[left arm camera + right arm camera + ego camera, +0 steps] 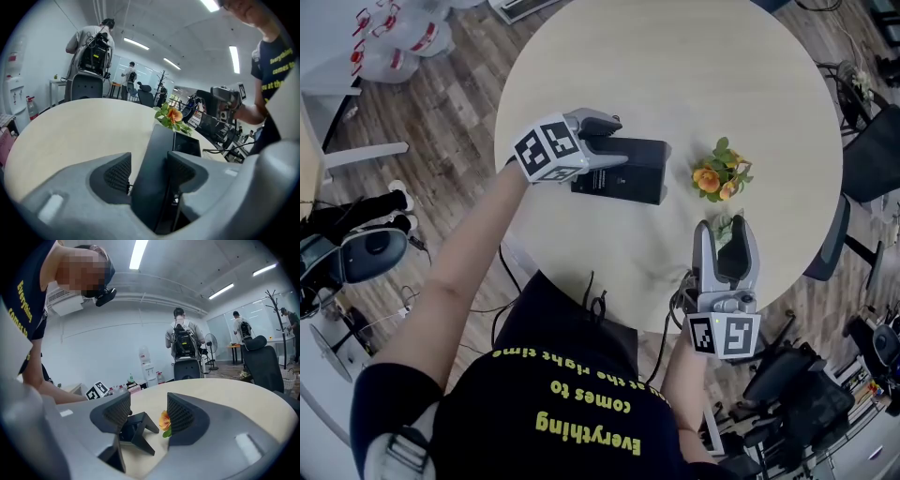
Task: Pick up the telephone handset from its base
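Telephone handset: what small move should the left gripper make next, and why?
Probably close the left gripper further: its jaws already straddle the handset, yet a sliver of table shows between one pad and it, so it isn't clamped.

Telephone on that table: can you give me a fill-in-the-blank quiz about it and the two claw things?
1. The jaws of the left gripper flank the ____ of the black telephone.
2. The flowers beside it are ____.
3. The table is ____ in shape.
4. The right gripper holds ____.
Missing words: handset; orange; round; nothing.
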